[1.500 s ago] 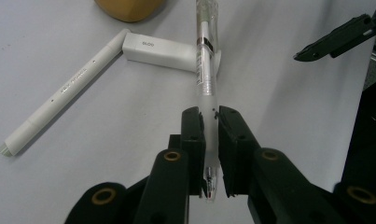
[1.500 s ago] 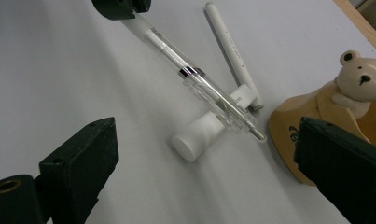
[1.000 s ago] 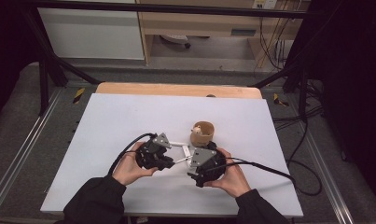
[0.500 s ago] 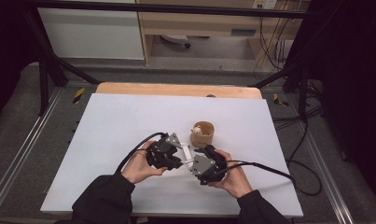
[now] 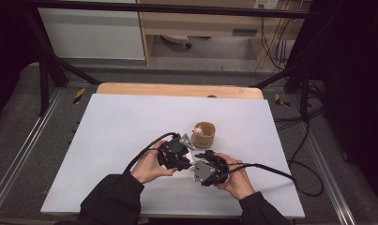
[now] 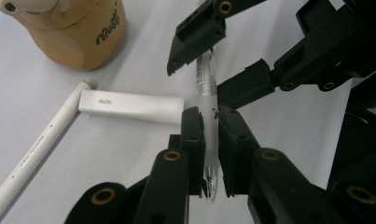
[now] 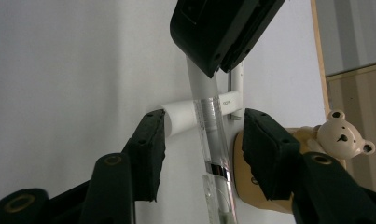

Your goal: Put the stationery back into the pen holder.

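My left tongs (image 6: pixel 211 140) clamp the pen (image 6: pixel 208 81) mid-desk, my right tongs (image 7: pixel 202 140) have just been closing around its cap end, not gripping yet, pull-off to come.

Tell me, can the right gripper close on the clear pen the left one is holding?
Probably yes. The clear pen already lies between the right gripper jaws, which have just been closing, with nothing between pads and barrel. The left gripper grips its other end.

wooden cup (image 6: pixel 85 35) with bear figure (image 7: pixel 342 135) | white tube (image 6: pixel 129 105) | white pen (image 6: pixel 36 149) on white table (image 5: pixel 111 122)
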A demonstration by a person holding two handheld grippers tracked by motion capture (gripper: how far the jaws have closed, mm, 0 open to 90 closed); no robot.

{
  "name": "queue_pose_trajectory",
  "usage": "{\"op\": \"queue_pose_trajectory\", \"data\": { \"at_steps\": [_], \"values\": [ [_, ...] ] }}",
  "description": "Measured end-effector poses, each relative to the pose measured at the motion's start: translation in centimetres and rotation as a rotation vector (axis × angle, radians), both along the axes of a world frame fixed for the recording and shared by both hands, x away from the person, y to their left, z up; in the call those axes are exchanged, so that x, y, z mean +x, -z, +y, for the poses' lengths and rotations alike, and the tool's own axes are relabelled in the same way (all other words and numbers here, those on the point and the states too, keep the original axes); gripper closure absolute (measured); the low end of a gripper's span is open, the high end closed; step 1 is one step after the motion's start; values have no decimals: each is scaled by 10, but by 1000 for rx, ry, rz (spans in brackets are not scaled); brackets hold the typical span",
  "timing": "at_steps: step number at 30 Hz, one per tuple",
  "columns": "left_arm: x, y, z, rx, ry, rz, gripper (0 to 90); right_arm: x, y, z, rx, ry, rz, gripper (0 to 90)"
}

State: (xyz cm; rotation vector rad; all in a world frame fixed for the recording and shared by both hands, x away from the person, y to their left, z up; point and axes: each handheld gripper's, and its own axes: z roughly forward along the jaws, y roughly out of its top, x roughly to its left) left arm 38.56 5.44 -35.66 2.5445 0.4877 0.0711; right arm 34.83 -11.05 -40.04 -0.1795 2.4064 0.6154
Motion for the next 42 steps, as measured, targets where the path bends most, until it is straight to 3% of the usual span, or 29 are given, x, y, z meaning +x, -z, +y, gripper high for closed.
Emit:
{"op": "queue_pose_trajectory", "data": {
  "at_steps": [9,21,30,33,34,36,38,40,41,42],
  "values": [
    [2,3,-7,9,3,14,805,-2,0,-2,-17,-56,-43,635],
    [2,3,-9,10,8,16,805,-4,0,-4,-33,-108,-62,780],
    [1,3,-9,5,10,15,801,-5,-1,-4,-50,-128,-68,795],
    [0,2,-8,-5,11,-3,793,-4,-2,-5,-43,-123,-62,796],
    [0,1,-7,-10,7,-13,720,-3,-3,-6,-38,-114,-54,796],
    [-1,-1,-4,-21,-1,-33,683,-2,-3,-6,-39,-110,-57,796],
    [-3,-3,0,-27,2,-67,568,0,-4,-9,-28,-90,-45,796],
    [-5,-5,5,-35,-6,-92,534,1,-4,-10,-26,-83,-43,796],
    [-5,-6,8,-42,-6,-103,457,2,-4,-13,-26,-69,-39,796],
    [-6,-6,11,-50,-10,-113,457,2,-4,-13,-26,-69,-39,796]
  ]
}}
